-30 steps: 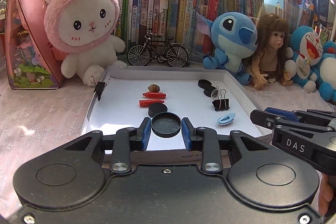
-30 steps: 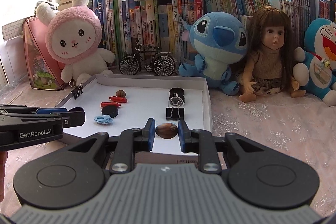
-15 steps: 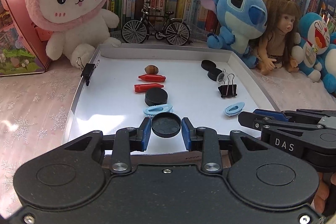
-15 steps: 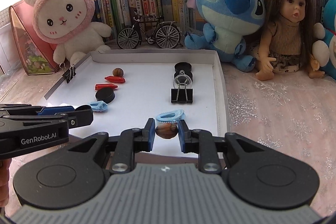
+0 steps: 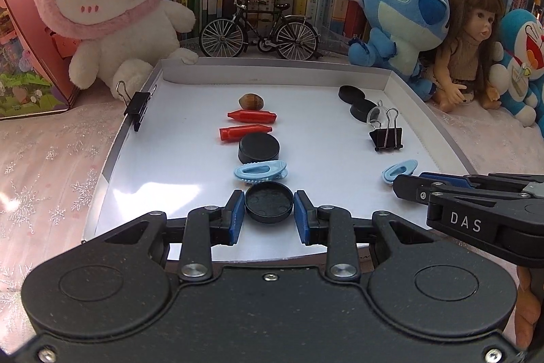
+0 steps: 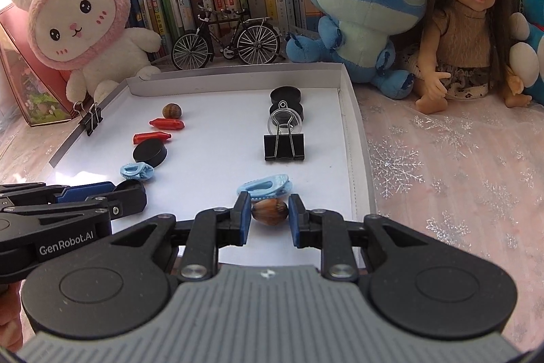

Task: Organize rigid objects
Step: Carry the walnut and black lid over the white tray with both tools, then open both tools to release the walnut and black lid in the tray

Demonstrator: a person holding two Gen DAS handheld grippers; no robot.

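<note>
A white tray [image 5: 190, 159] holds two rows of small objects. The left row has a nut [image 5: 251, 101], two red caps [image 5: 251, 116], a black disc [image 5: 259, 148] and a light blue clip [image 5: 260, 171]. My left gripper [image 5: 269, 212] is shut on a black round lid [image 5: 269, 201], held just in front of that clip. The right row has black discs [image 6: 285, 96], a clear clip, a black binder clip [image 6: 284, 146] and a blue clip [image 6: 265, 186]. My right gripper [image 6: 269, 219] is shut on a brown nut [image 6: 270, 211] right behind that blue clip.
A binder clip [image 5: 137, 106] sits on the tray's left rim. Behind the tray stand a pink rabbit plush [image 5: 112, 2], a model bicycle [image 5: 260, 33], a blue plush [image 5: 397, 19], a doll [image 5: 472, 46] and a row of books. A snowflake cloth [image 6: 459, 165] covers the table.
Both grippers have moved forward over the tray with their loads, so the rows look closer. The blue clips now sit just beyond each gripper's tips.
</note>
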